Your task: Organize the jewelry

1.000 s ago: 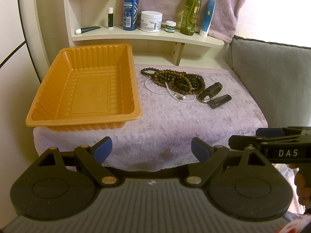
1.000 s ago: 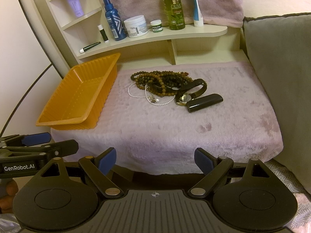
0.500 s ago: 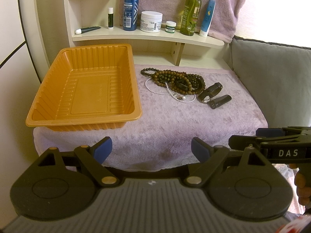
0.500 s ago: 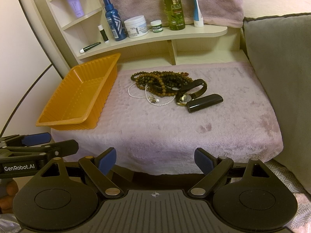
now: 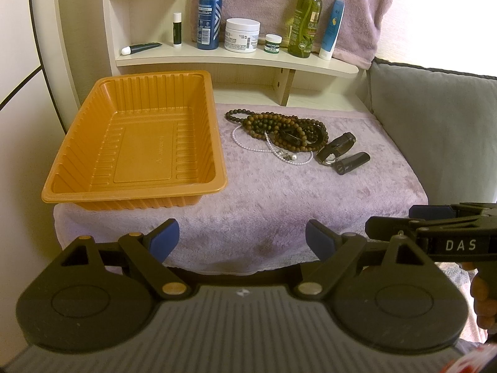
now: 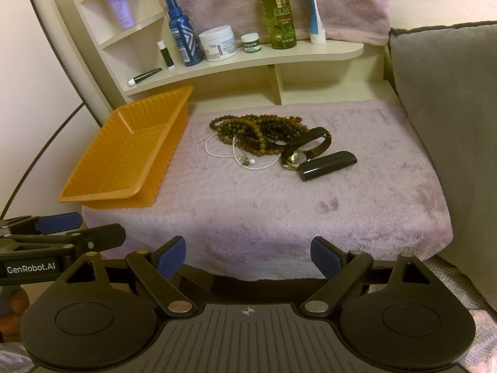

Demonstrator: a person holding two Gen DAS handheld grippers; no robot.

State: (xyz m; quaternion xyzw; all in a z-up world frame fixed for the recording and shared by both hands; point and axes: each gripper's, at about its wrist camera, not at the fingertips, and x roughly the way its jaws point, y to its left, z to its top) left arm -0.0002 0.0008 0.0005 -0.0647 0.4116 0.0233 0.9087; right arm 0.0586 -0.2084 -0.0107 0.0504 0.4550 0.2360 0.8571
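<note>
The left hand-held gripper [image 5: 242, 236] hangs in front of the near edge of a desk covered with a fluffy lilac cloth [image 5: 279, 199], its blue-padded fingers spread wide and holding nothing. The right hand-held gripper [image 6: 248, 250] sits beside it at the same edge, likewise spread wide and empty; each one shows at the border of the other's view, with a bit of the person's hand [image 5: 481, 301] under the right one. On the left part of the cloth stands an orange plastic tray [image 5: 77, 143] with ribbed walls, nothing inside it. The jewelry lies in a heap on the cloth to the right of the tray and well apart from both grippers: brown and dark bead strings [image 6: 257, 130] tangled together, a thin white pearl necklace [image 6: 217, 154] looping out from under them toward the tray, and a wristwatch [image 6: 295, 157] with a dark strap and gold-rimmed face touching the right end of the heap. A small black case [image 6: 329, 164] lies just beside the watch, on its near right side. Behind the desk a pale shelf [image 6: 248, 62] carries a blue spray bottle [image 6: 181, 37], a white jar [image 6: 219, 43], a small green-labelled pot [image 6: 251, 43], a green bottle [image 6: 279, 15] and a white-and-blue tube [image 6: 315, 15]. A grey cushion [image 6: 450, 108] stands to the right.
</note>
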